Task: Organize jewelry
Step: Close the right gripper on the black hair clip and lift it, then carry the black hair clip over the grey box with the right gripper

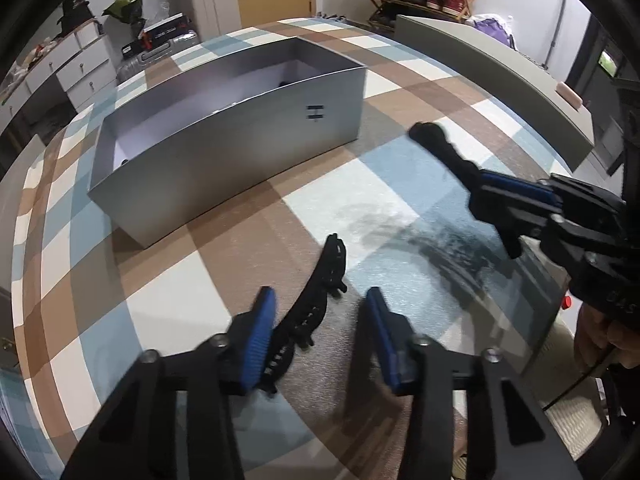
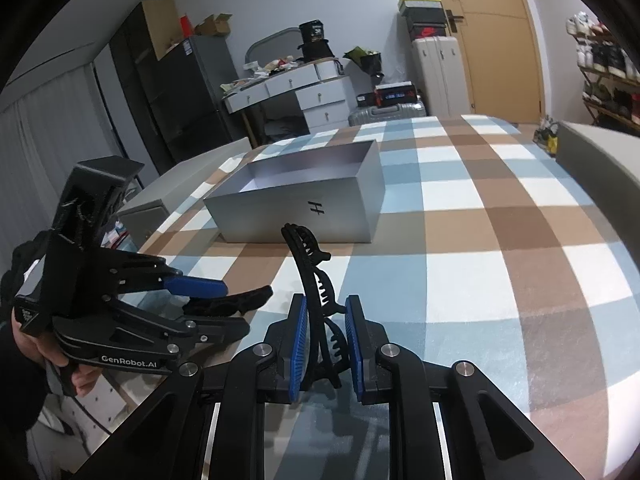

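Gripping a black hair claw (image 2: 308, 264) near its hinge, the right tool (image 2: 324, 304) has both pads pressed on it above the checked cloth (image 2: 460, 280). The left tool (image 1: 320, 304) stands narrow around a second hair claw (image 1: 332, 256), one pad apparently clear. Both claws look light, stiff and springy with brittle teeth, best pinched across the spine, then carried to the grey box (image 2: 288, 216)
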